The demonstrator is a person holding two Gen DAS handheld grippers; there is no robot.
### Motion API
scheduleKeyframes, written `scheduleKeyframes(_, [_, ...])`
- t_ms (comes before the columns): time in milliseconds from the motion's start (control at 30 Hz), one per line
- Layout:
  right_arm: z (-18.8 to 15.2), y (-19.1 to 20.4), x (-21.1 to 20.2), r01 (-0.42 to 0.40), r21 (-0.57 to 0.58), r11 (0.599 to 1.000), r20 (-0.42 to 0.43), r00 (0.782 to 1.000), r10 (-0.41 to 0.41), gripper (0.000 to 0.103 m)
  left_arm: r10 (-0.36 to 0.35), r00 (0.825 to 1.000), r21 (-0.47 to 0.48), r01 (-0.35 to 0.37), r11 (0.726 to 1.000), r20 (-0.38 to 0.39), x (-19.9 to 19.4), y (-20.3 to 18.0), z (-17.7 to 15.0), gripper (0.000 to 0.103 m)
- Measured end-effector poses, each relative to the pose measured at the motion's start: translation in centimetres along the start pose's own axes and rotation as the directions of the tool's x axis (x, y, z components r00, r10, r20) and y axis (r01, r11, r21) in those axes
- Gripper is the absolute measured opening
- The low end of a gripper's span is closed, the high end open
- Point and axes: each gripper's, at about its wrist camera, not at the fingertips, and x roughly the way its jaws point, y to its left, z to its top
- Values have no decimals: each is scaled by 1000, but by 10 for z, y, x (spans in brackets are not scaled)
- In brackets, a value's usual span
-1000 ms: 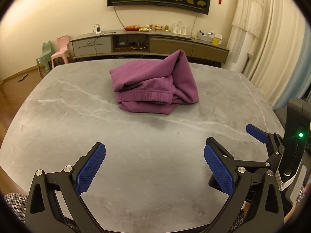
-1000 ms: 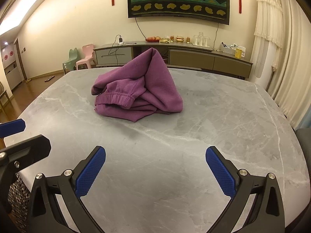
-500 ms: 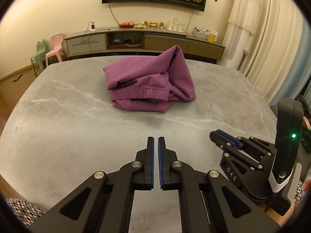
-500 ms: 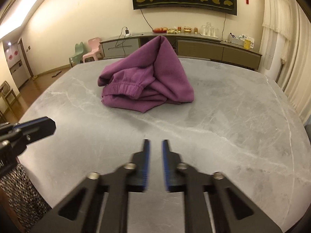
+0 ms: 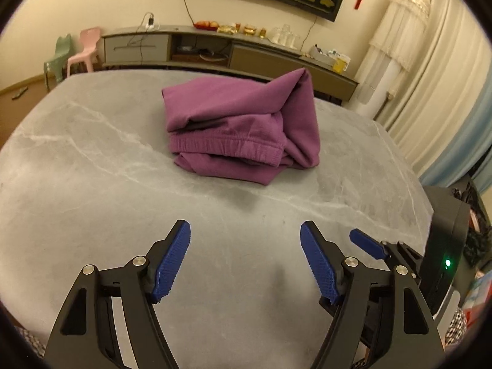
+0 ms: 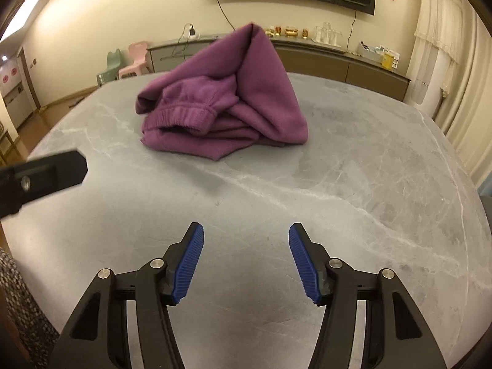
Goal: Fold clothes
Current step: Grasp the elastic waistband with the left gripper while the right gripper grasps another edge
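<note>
Here both tools, left tool [image 5: 245, 258] and right tool [image 6: 246, 261], are opening, empty.

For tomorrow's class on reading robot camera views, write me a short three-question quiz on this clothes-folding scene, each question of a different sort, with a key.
1. True or false: the left gripper has the purple garment between its fingers.
2. Multiple choice: on what does the garment lie? A) a wooden floor B) a grey marble-look table C) a pink chair
3. Fill in: a band with gathered elastic runs across the near side of the bundle; it is the garment's ____.

Key
1. False: its jaws are opening over bare table, well short of the cloth. The right gripper is also opening on nothing.
2. B
3. Waistband
</note>
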Motion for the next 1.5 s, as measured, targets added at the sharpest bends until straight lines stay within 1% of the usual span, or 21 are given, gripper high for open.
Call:
scheduleKeyframes(433, [6, -6, 35, 7, 20, 1000, -104, 995, -5, 65, -38, 990, -68, 29, 997, -133, 82, 12, 26, 77])
scheduleKeyframes(533, [36, -25, 32, 20, 20, 1000, -90, 996, -18, 65, -40, 990, -107, 26, 994, -133, 102, 17, 49, 77])
scheduleKeyframes(633, [84, -46, 35, 63, -10, 998, -69, 996, -64, 73, -52, 990, -136, 33, 990, -134, 126, 15, 75, 77])
scheduleKeyframes(700, [111, -46, 53, 77, -81, 994, -60, 995, -82, 73, -73, 987, -151, 51, 987, -145, 147, 11, 89, 79])
scheduleKeyframes(767, [133, -42, 78, 53, -143, 988, -61, 996, -62, 72, -59, 991, -147, 41, 988, -120, 160, 5, 98, 72])
scheduleKeyframes(800, [141, -41, 91, 38, -164, 986, -67, 997, -49, 65, -54, 993, -133, 40, 990, -102, 163, 3, 103, 57])
scheduleKeyframes(833, [147, -42, 106, 14, -168, 986, -93, 995, -30, 40, -53, 995, -117, 43, 992, -84, 166, 1, 108, 20])
scheduleKeyframes(867, [152, -43, 121, -24, -164, 986, -132, 991, 2, 0, -54, 995, -104, 45, 994, -85, 166, 1, 114, 12])
scheduleKeyframes(900, [157, -47, 129, -63, -150, 987, -155, 987, 40, 1, -56, 996, -102, 49, 994, -67, 160, 5, 121, 11])
scheduleKeyframes(933, [162, -52, 125, -86, -132, 988, -136, 988, 68, 1, 5, 999, -144, -11, 989, -40, 150, 10, 127, 10])
scheduleKeyframes(1033, [181, -79, 77, -128, -67, 990, 9, 992, 128, 0, 19, 999, -151, -13, 989, 40, 106, 34, 143, 9])
scheduleKeyframes(1167, [197, -118, -5, -184, 43, 982, 212, 962, 172, 1, 13, 993, -265, 19, 964, 119, 44, 83, 144, 7])
scheduleKeyframes(1200, [198, -121, -10, -210, 65, 976, 226, 955, 190, 4, -1, 993, -295, 35, 955, 115, 40, 91, 140, 8])
scheduleKeyframes(1233, [198, -118, -4, -240, 76, 968, 212, 952, 219, 15, -13, 995, -317, 45, 947, 103, 41, 96, 137, 8])
scheduleKeyframes(1267, [197, -112, 9, -268, 79, 960, 175, 952, 251, 49, -23, 996, -345, 52, 937, 88, 47, 99, 129, 9])
scheduleKeyframes(1300, [195, -101, 30, -284, 70, 956, 120, 954, 275, 68, -25, 997, -367, 51, 929, 76, 54, 100, 122, 17])
scheduleKeyframes(1333, [193, -90, 51, -283, 46, 958, 70, 958, 279, 82, -33, 998, -380, 53, 923, 60, 62, 97, 116, 33])
scheduleKeyframes(1367, [191, -78, 68, -270, 16, 963, 34, 963, 269, 82, -34, 998, -382, 52, 923, 53, 70, 96, 112, 44])
scheduleKeyframes(1400, [190, -68, 84, -251, -7, 968, 9, 968, 251, 82, -34, 998, -381, 50, 923, 49, 77, 96, 109, 65])
scheduleKeyframes(1433, [190, -62, 99, -232, -23, 972, -8, 973, 232, 82, -28, 998, -377, 46, 925, 53, 84, 94, 106, 72])
scheduleKeyframes(1500, [191, -51, 127, -200, -50, 979, -37, 979, 198, 82, -25, 999, -359, 41, 932, 48, 105, 87, 107, 74])
